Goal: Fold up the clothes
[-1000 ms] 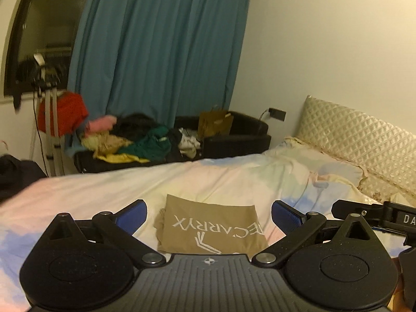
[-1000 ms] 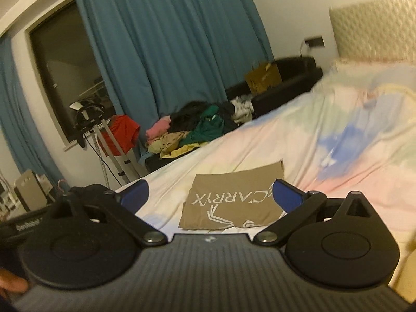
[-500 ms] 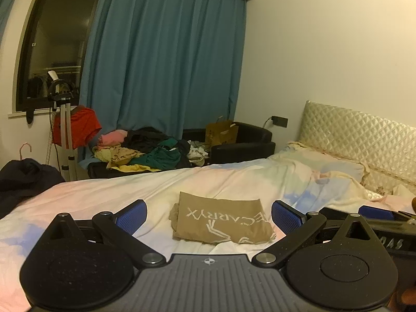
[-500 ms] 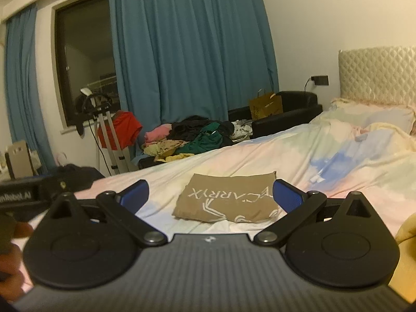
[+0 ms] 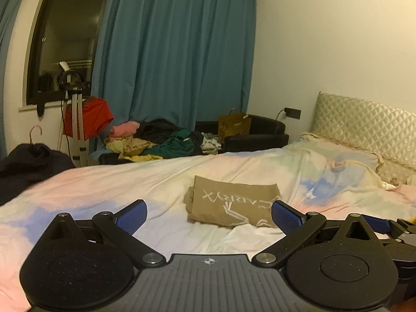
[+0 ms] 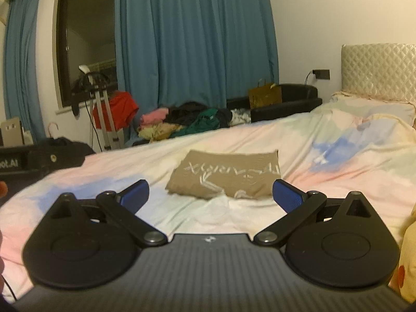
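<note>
A tan shirt [image 5: 232, 204] with white lettering lies folded into a flat rectangle on the pastel bedsheet [image 5: 109, 187]. My left gripper [image 5: 209, 215] hovers just short of it, fingers spread wide, nothing between them. In the right wrist view the same folded tan shirt [image 6: 226, 175] sits ahead of my right gripper [image 6: 210, 195], which is also open and empty. Part of the right gripper [image 5: 390, 230] shows at the lower right of the left wrist view, and the left gripper's body [image 6: 39, 160] shows at the left edge of the right wrist view.
A heap of unfolded clothes [image 5: 156, 143] lies on a black sofa [image 5: 257, 135] beyond the bed, before blue curtains [image 5: 176, 52]. A tripod [image 5: 75, 119] with a red garment stands left. A dark garment [image 5: 28, 161] lies at the bed's left edge. The quilted headboard [image 5: 364, 122] is at right.
Both grippers have dropped lower and pulled level, so the folded shirt now appears flatter and farther ahead. The shirt itself has not moved. Both grippers stayed open.
</note>
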The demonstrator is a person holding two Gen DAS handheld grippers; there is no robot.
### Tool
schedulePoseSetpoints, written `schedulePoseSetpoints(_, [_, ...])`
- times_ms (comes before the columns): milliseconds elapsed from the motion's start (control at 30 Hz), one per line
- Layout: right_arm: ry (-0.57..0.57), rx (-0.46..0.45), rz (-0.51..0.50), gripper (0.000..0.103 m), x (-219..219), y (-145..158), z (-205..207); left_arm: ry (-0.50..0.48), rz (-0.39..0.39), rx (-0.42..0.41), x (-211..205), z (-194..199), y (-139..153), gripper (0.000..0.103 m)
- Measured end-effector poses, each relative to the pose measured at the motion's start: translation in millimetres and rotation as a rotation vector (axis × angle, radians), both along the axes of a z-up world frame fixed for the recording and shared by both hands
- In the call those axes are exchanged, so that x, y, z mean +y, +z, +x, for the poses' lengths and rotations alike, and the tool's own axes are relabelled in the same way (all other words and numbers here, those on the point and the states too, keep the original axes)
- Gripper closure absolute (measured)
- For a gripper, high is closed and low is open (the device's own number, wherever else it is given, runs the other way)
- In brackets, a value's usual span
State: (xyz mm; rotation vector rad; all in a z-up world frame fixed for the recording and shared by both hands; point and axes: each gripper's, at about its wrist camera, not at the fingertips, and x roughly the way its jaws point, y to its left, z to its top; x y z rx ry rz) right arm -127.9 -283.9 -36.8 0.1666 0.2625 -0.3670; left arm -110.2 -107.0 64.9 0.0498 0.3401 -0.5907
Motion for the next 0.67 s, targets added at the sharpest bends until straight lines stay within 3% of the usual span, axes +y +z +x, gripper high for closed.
schedulePoseSetpoints(300, [-0.016,0.000,-0.018,0.000,1,-4,0,0.020,0.033,0.027,7,6,-24,0.000])
schedulePoseSetpoints(667, [-0.019,-0.003,-0.009,0.000,-1,-3,-1,0.016,0.030,0.026,9,8,-28,0.000])
